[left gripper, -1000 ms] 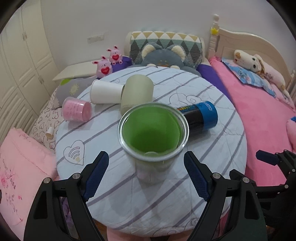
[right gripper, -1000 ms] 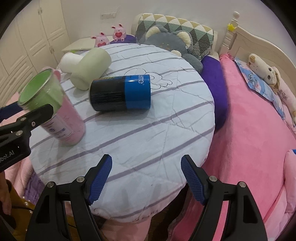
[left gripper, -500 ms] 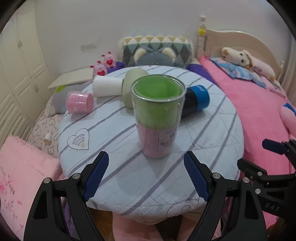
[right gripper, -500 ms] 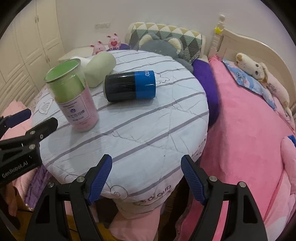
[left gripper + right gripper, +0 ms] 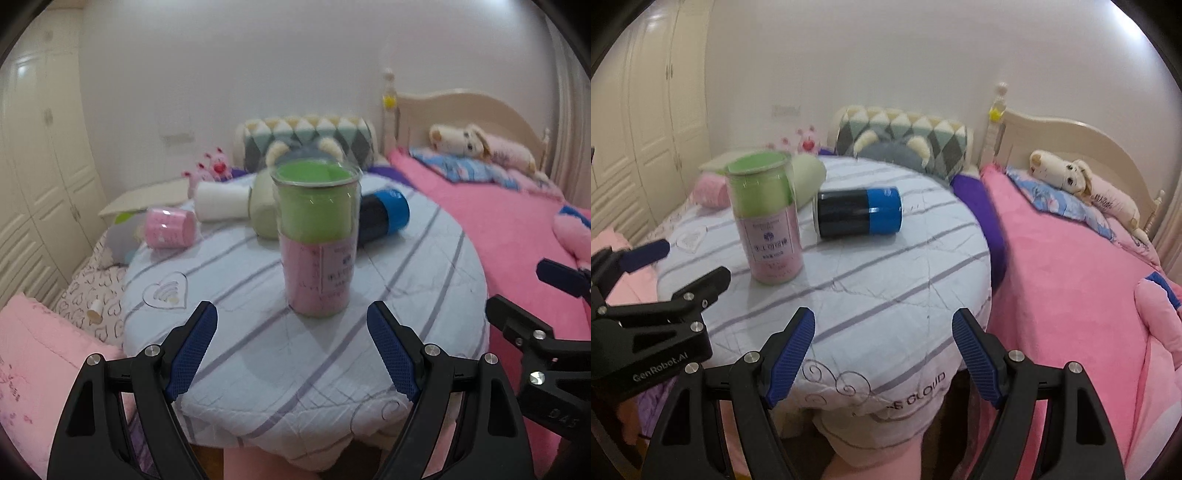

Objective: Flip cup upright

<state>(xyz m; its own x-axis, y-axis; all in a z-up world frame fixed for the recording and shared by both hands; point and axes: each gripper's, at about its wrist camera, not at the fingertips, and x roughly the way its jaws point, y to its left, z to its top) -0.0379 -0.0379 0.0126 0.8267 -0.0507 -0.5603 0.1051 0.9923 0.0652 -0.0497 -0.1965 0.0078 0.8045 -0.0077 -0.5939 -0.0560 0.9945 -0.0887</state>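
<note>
Clear plastic cup (image 5: pixel 317 236) stands upright just ahead of the left claw (image 5: pixel 291 347), both claws spread and empty (right claw (image 5: pixel 882 354) too); probably light, slick, thin-walled, so grip the pink lower band, not the rim.

I read "GenRobot.AI" on the left gripper (image 5: pixel 646 266) body, "CLOUD" printed along the tablecloth (image 5: pixel 925 387) edge, and "DAS" on the right gripper (image 5: pixel 554 280); the cup (image 5: pixel 768 221) label is too blurred
</note>
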